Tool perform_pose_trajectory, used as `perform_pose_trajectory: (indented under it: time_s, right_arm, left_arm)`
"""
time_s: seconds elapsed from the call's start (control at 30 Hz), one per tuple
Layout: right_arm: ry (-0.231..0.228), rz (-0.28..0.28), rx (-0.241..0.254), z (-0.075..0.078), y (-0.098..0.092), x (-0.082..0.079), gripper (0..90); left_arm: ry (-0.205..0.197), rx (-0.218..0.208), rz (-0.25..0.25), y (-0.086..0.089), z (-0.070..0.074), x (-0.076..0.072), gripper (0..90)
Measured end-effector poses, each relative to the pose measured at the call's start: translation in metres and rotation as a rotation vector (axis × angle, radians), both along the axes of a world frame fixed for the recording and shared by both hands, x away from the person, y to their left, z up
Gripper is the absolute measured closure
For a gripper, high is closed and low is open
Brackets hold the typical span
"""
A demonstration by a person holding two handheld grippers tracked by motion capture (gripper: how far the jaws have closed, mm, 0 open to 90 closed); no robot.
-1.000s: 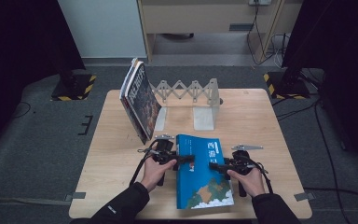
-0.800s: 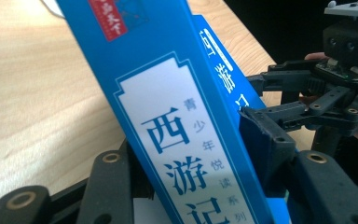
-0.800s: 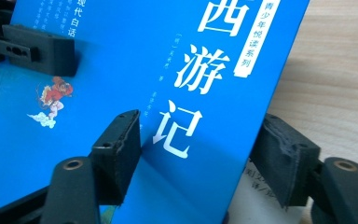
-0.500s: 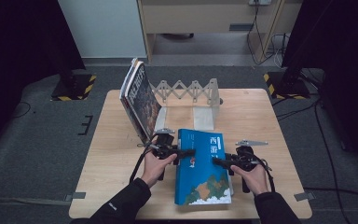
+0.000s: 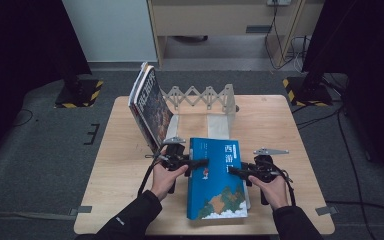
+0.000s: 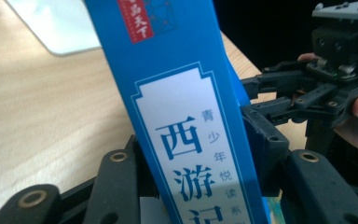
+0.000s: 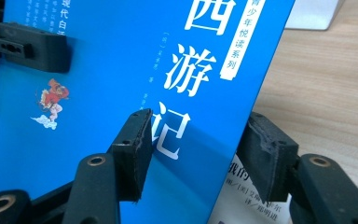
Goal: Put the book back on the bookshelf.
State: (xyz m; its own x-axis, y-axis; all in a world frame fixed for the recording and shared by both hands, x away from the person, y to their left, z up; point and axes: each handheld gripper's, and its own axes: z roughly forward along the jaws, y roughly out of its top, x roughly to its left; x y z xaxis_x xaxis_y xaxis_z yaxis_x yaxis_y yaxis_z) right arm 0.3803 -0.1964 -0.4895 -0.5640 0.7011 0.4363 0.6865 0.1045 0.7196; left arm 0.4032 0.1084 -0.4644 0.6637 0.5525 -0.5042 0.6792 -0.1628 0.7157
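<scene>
A blue book (image 5: 215,182) with white Chinese title lettering lies lengthwise at the table's front middle. My left gripper (image 5: 199,163) holds its left, spine edge; in the left gripper view the spine (image 6: 186,121) stands between the two black pads (image 6: 265,140), which touch it. On the opposite edge my right gripper (image 5: 234,171) has one pad on the blue cover (image 7: 135,149) and the other under the book. Both pairs of jaws have just been closing with the book between them. A white printed surface (image 7: 242,191) shows under the book's right edge.
A dark-covered book (image 5: 150,107) leans upright at the left end of an expanding grey book rack (image 5: 202,96) at the table's back. The rack's white base plate (image 5: 219,127) lies just beyond the blue book. Bare wooden table (image 5: 290,130) lies to the right.
Both grippers' jaws have narrowed onto the blue book's edges. The book has turned slightly and now lies straighter on the table. The hands have hardly shifted.
</scene>
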Motion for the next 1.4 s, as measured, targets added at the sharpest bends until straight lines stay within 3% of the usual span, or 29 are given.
perform_pose_trajectory:
  time_s: [0.23, 0.37, 0.5, 0.57, 0.63, 0.77, 1.0, 1.07, 1.13, 1.4]
  right_arm:
    - [0.009, 0.015, -0.006, 0.002, 0.002, -0.001, 47.2]
    - [-0.014, 0.006, 0.003, 0.006, 0.000, 0.000, 48.9]
    - [-0.094, -0.030, 0.061, 0.014, -0.004, 0.000, 52.6]
    - [-0.120, -0.046, 0.083, 0.016, -0.005, -0.001, 53.6]
    - [-0.125, -0.042, 0.085, 0.017, -0.005, -0.002, 53.6]
    - [-0.132, -0.039, 0.076, 0.017, -0.005, -0.003, 53.6]
    - [-0.142, -0.031, 0.077, 0.017, -0.005, -0.005, 53.7]
    - [-0.149, -0.022, 0.082, 0.018, -0.004, -0.006, 54.2]
    - [-0.156, -0.009, 0.101, 0.018, -0.001, -0.007, 54.2]
    - [-0.166, -0.004, 0.076, 0.018, 0.000, -0.007, 47.3]
  left_arm:
    - [0.024, 0.013, -0.011, -0.001, 0.004, -0.001, 54.3]
    - [-0.015, 0.009, 0.000, -0.002, 0.015, 0.001, 55.5]
    - [-0.086, -0.014, 0.008, -0.002, 0.028, 0.000, 56.9]
    - [-0.102, -0.025, 0.006, -0.002, 0.030, -0.002, 57.2]
    - [-0.090, -0.048, 0.006, -0.002, 0.028, -0.003, 57.5]
    - [-0.089, -0.054, 0.014, -0.001, 0.026, -0.003, 57.5]
    - [-0.147, -0.061, 0.023, -0.012, 0.020, -0.006, 52.4]
    - [-0.139, -0.072, 0.015, -0.015, 0.016, -0.005, 50.5]
    - [-0.103, -0.132, 0.010, -0.014, 0.014, -0.005, 51.8]
    - [-0.110, -0.120, 0.015, -0.012, 0.014, -0.006, 57.5]
